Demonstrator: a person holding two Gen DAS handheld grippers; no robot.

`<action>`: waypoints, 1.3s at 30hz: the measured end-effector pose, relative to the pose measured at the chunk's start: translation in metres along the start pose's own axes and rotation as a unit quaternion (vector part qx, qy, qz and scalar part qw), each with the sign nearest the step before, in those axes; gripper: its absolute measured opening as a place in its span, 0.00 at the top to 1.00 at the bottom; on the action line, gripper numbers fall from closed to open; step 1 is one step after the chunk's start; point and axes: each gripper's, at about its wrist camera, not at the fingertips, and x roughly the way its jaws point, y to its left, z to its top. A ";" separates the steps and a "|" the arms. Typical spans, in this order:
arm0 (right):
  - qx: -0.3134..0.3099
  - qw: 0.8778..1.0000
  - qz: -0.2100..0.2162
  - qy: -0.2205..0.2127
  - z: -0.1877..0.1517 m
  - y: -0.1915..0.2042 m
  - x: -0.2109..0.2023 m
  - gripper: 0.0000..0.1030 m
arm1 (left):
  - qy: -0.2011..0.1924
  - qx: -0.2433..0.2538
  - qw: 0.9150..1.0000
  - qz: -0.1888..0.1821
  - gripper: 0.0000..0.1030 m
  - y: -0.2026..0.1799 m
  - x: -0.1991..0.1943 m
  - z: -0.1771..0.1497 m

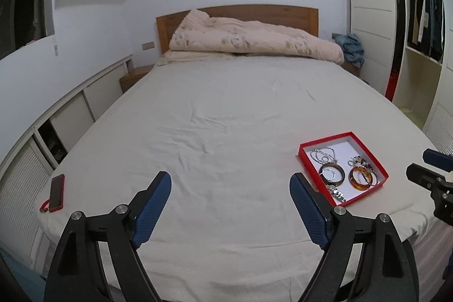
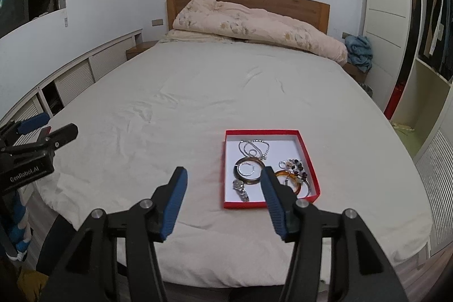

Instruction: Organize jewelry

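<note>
A shallow red box (image 1: 312, 169) (image 2: 308, 157) lies on the white bed near its foot. In it are a silver chain (image 2: 254, 148), a dark bangle (image 2: 249, 170), an amber bangle (image 2: 294, 180), a beaded bracelet (image 2: 296, 164) and a silver watch (image 2: 240, 188). My left gripper (image 1: 230, 183) is open and empty above the sheet, left of the box. My right gripper (image 2: 223, 177) is open and empty, held just in front of the box, its right finger overlapping the box's near part. Each gripper shows at the edge of the other's view.
A red phone (image 1: 56, 192) lies at the bed's left edge. A folded beige quilt (image 1: 254, 40) lies by the wooden headboard (image 1: 254, 12). Low white cabinets (image 1: 70, 115) run along the left; an open wardrobe (image 1: 421, 27) stands on the right. A blue cloth (image 1: 352, 48) sits on the nightstand.
</note>
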 end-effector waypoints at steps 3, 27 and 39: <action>-0.002 1.000 -0.002 -0.004 -0.002 0.007 -0.007 0.49 | -0.010 -0.004 1.000 0.005 0.17 0.004 -0.009 -0.002; -0.002 0.998 -0.018 -0.054 -0.012 0.021 -0.057 0.36 | -0.069 -0.027 0.997 0.030 0.04 0.013 -0.072 -0.008; 0.003 0.998 -0.016 -0.062 -0.018 0.017 -0.063 0.35 | -0.079 -0.025 0.996 0.044 0.01 0.006 -0.084 -0.008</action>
